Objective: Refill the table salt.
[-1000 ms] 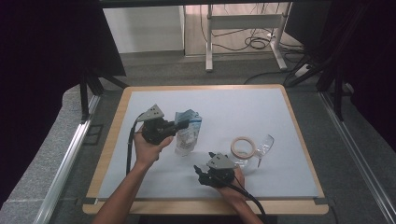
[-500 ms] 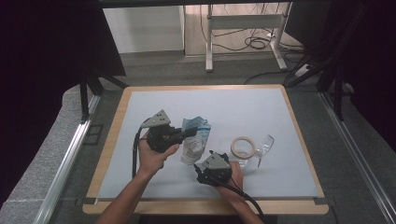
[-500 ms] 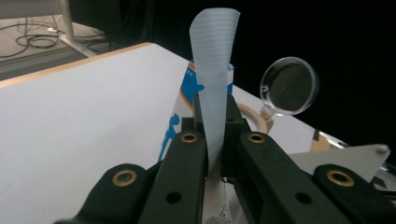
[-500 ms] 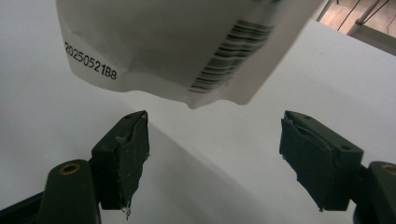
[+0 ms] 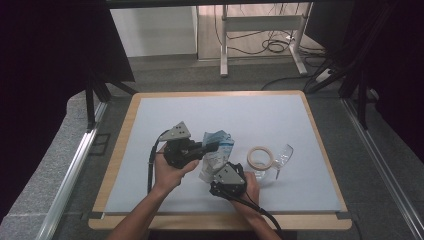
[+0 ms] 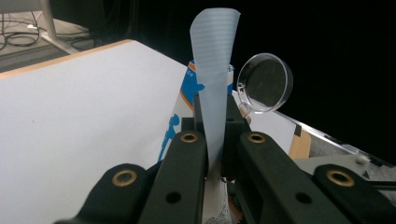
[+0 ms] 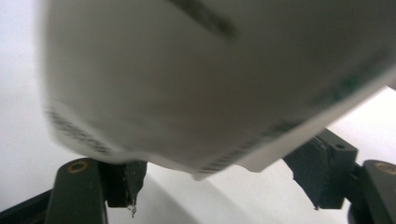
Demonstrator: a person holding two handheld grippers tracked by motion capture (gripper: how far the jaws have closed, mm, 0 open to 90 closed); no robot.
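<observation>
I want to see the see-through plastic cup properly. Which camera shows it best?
The left gripper view: the round clear plastic cup faces the camera, sharp against the dark, beside the blue-and-white packet's pinched strip. The high view shows the cup small, lying beside the tape roll. In the right gripper view I can't make it out.

Glossy plastic pouch [image 5: 216, 152]; matt wooden-rimmed table [image 5: 320, 135].
</observation>
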